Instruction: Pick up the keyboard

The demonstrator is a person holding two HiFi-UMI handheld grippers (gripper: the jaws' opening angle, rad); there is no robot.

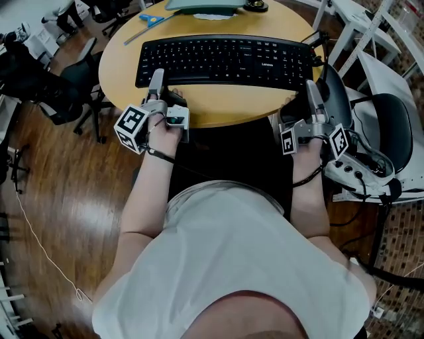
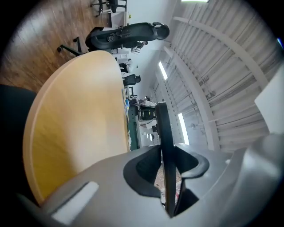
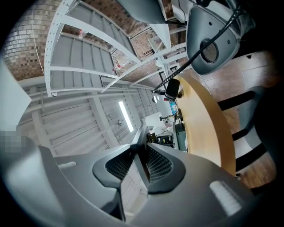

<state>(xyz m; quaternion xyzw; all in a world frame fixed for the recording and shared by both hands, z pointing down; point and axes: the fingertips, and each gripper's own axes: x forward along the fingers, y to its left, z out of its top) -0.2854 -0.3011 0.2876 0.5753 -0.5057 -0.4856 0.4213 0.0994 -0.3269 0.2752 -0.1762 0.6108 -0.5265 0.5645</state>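
Note:
A black keyboard (image 1: 225, 61) lies across the round wooden table (image 1: 218, 109). My left gripper (image 1: 156, 77) is at the keyboard's near left corner. In the left gripper view the keyboard (image 2: 163, 133) shows edge-on as a thin black strip between the jaws of the left gripper (image 2: 166, 170). A gap shows beside the strip, so the jaws stand open around it. My right gripper (image 1: 310, 89) is at the keyboard's right end. In the right gripper view the right gripper (image 3: 141, 156) is shut on the keyboard's thin edge (image 3: 142, 139), with both mesh pads against it.
A blue-handled tool (image 1: 156, 18) and a green pad (image 1: 202, 6) lie at the table's far side. A grey office chair (image 1: 391, 132) stands close on the right. Black chairs (image 1: 73, 79) stand on the wooden floor at the left. The person's torso fills the foreground.

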